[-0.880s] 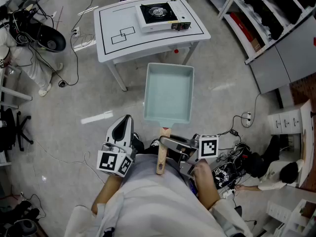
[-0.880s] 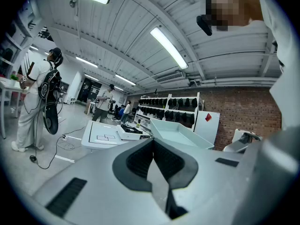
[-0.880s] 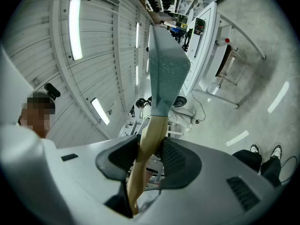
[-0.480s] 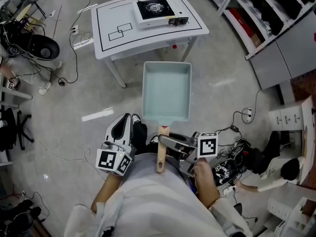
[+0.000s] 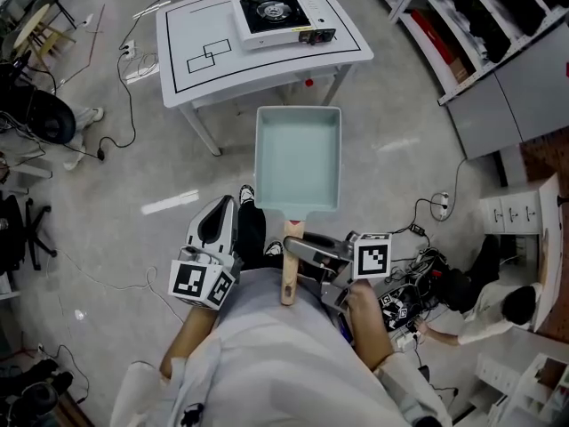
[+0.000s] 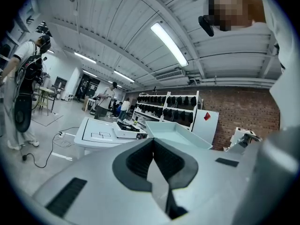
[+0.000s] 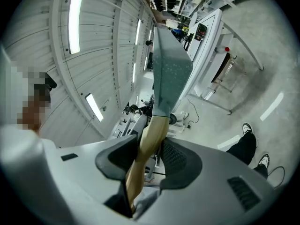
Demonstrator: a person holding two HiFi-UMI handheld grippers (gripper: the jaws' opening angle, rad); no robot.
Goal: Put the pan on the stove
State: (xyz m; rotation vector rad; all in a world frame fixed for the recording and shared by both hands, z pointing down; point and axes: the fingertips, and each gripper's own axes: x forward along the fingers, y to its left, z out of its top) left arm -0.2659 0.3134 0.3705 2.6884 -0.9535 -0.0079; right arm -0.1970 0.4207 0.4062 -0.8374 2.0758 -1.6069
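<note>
Stove (image 5: 274, 14) drifted up-frame; my right gripper (image 5: 292, 254) fingers clamp the pan (image 5: 297, 158) by its handle, level, short of the stove; left gripper (image 5: 224, 213) closed, empty.

Left hand-held gripper (image 5: 228, 212) closed; right hand-held gripper (image 5: 295, 253) gripping.

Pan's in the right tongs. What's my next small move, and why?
Probably carry the pan forward toward the table, keeping it level. The right tongs grip its wooden handle, and the pan hangs over the floor, short of the table edge. The stove sits on the table's far right side, so it is too early to set down.
</note>
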